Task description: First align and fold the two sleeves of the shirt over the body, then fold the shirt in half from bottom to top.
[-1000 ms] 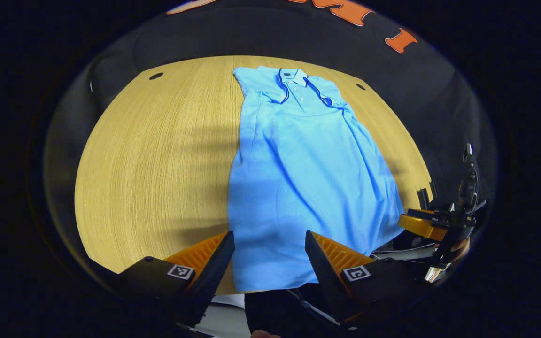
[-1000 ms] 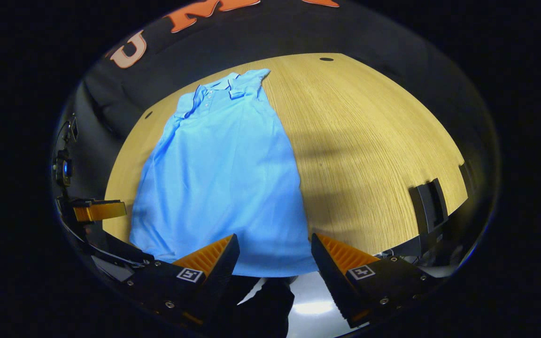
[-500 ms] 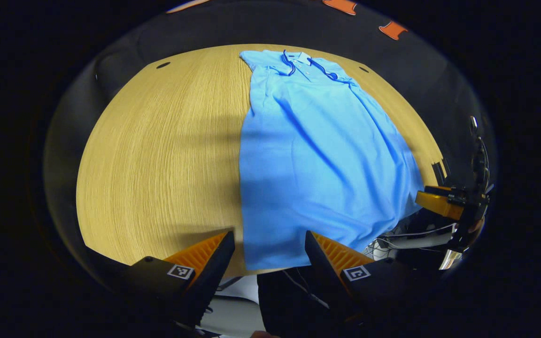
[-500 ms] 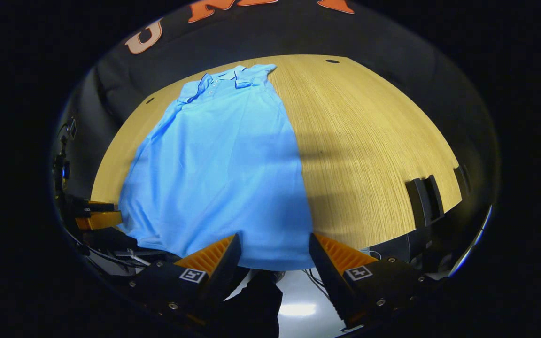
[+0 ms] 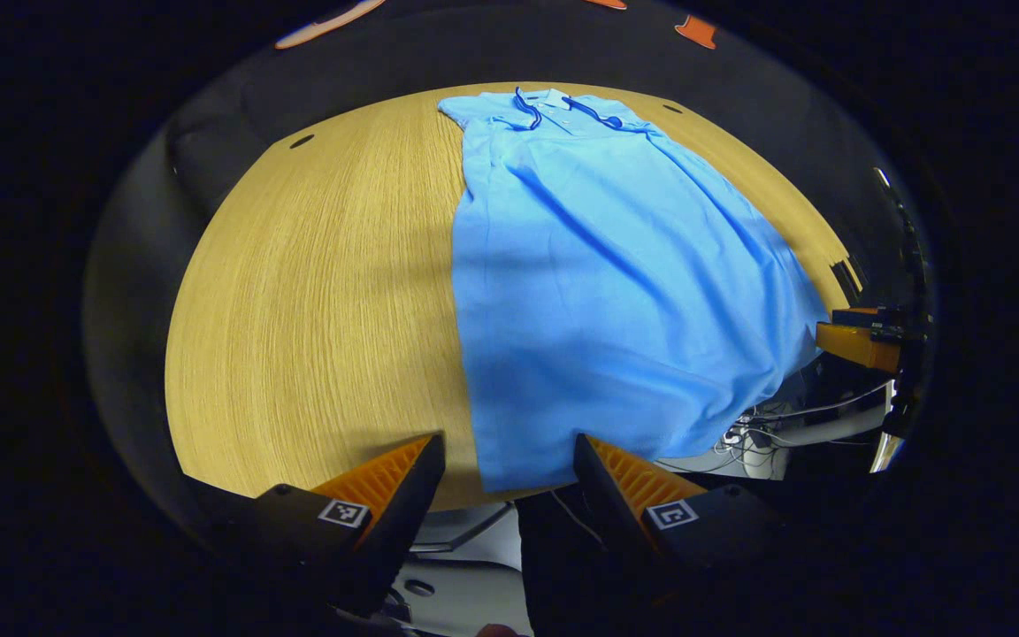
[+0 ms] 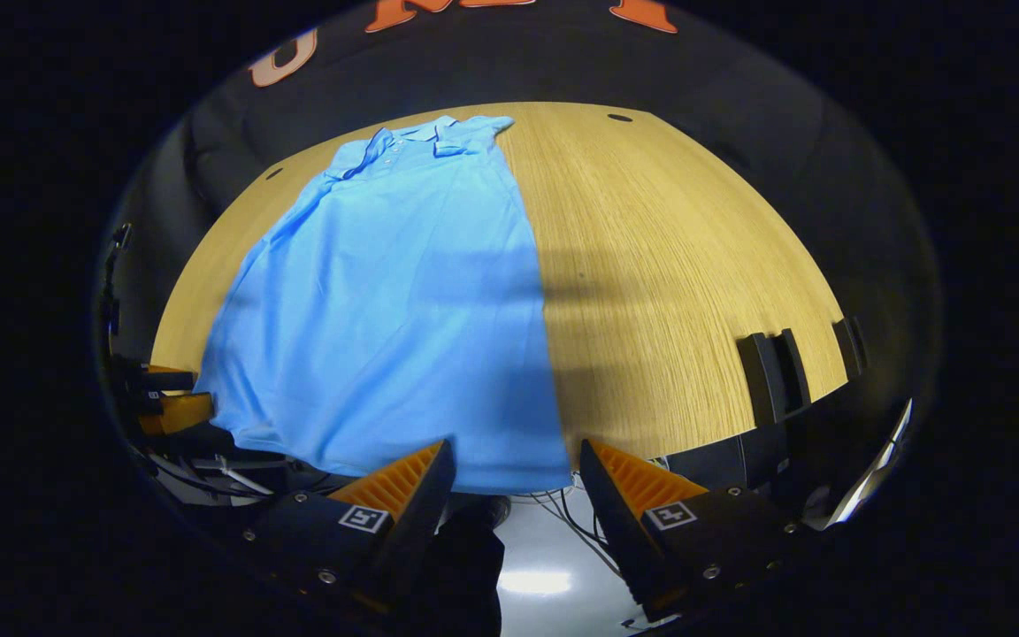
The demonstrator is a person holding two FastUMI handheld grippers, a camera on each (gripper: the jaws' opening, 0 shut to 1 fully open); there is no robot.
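Shirt (image 5: 616,274) lies flat on the table (image 5: 315,301), sleeves folded in, no legible writing; left gripper (image 5: 508,482) and right gripper (image 6: 514,482) gape at its hem, holding nothing.

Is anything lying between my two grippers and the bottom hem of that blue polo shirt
Nothing visible. The left gripper and right gripper, both open, face the blue polo shirt's hem at the wooden table's near edge, with nothing between.
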